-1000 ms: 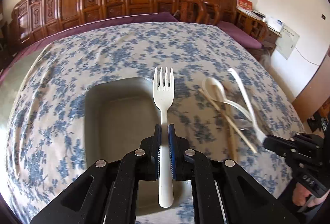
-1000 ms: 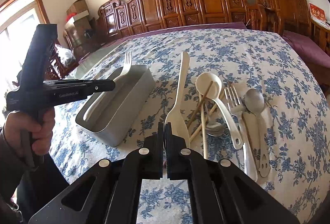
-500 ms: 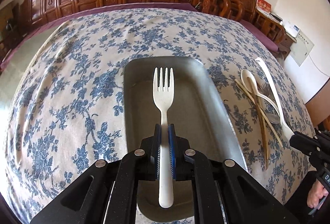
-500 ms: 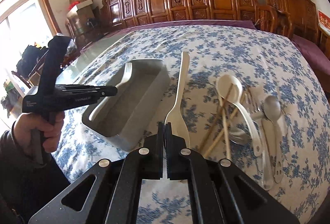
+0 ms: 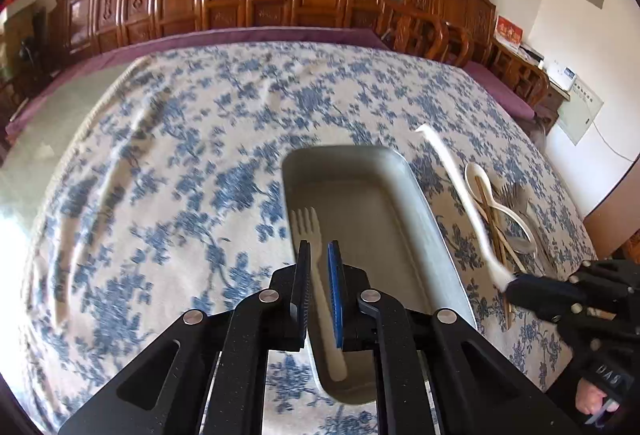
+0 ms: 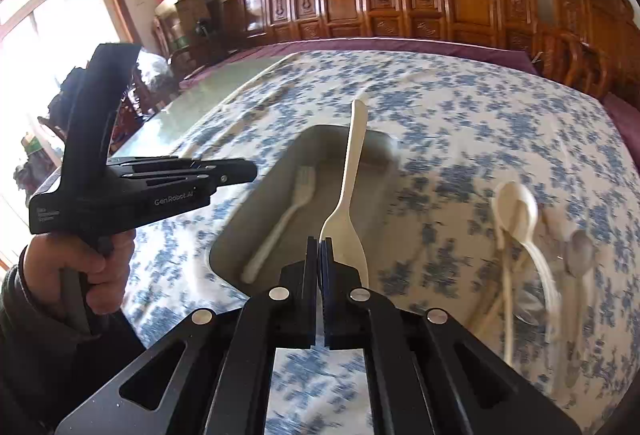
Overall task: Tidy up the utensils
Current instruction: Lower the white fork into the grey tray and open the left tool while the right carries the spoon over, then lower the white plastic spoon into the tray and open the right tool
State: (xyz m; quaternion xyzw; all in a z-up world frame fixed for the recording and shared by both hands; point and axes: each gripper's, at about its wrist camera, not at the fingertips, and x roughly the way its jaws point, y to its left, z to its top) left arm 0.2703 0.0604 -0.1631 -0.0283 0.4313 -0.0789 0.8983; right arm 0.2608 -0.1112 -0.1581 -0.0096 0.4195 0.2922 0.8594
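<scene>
Left tool [image 5: 319, 289] spread above tray [image 5: 416, 195]; fork [image 5: 316, 275] lies loose inside. Right tool [image 6: 320, 271] pinching knife [image 6: 349, 195] over tray, near desk [image 5: 160, 155] middle.

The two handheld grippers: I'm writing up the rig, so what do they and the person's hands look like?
Both are matt black plastic. The left gripper has flat fingers, one with a blue ribbed pad, and silver round pivot pins. Seen from the right gripper, its body has a tall pistol grip and white "GenRobot.AI" lettering. The left hand is bare, with a dark sleeve. No cables show.
</scene>
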